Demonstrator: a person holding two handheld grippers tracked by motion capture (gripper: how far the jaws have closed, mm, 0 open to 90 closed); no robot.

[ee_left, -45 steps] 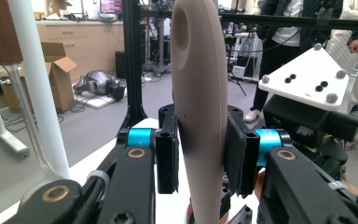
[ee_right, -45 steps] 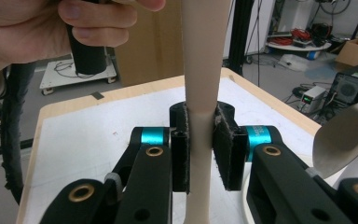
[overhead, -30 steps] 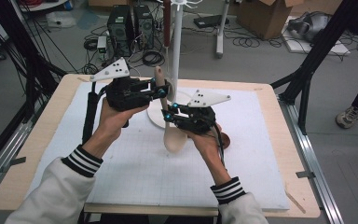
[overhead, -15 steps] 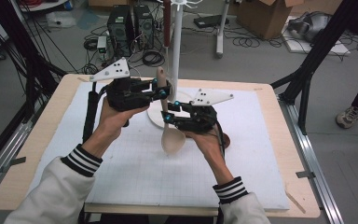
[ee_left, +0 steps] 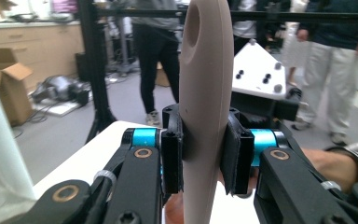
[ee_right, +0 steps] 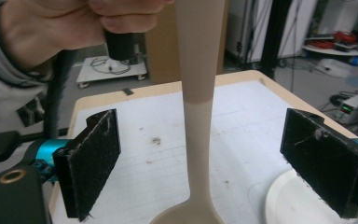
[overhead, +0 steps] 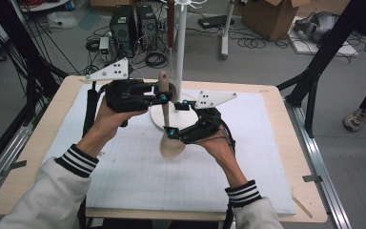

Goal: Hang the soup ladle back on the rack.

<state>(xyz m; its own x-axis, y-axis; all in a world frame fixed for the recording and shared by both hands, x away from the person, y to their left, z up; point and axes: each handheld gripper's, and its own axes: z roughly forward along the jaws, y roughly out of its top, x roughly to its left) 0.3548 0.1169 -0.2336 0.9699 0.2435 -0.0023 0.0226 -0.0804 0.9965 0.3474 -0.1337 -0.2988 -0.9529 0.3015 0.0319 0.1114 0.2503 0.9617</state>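
1. In the high view, two forearms in white sleeves with dark stripes are coming in from the bottom and meeting over the middle of the table (overhead: 38,157).
   - The left gripper (overhead: 164,97) is lying level, with its tip pointing right. It is squeezing the top part of a tan spoon's (overhead: 165,114) handle.
   - The right gripper (overhead: 176,118) is sitting lower, with its tip pointing left toward the spoon. Its jaws have just been opening and are standing wide, one on each side of the handle.
   - The spoon is standing almost straight up. Its handle end is pointing up and its bowl is pointing down at the white mat (overhead: 124,181), just in front of the round white base (overhead: 157,119) of a tall white pole (overhead: 180,47).

2. In the left gripper view, the two black jaws are pressing on the spoon (ee_left: 204,112) from both sides.
   - The handle is running up and down the middle of the picture, and its top end has a hole in it.
   - The right gripper's grey plate (ee_left: 260,71) is sitting just behind.

3. In the right gripper view, the two black pads (ee_right: 93,158) are standing far apart.
   - The spoon handle (ee_right: 198,112) is hanging between them and is touching neither pad.
   - The handle is running up and down, and it is getting wider into the bowl at the bottom edge.
   - The person's left hand (ee_right: 51,28) is gripping a black handle at the top left.
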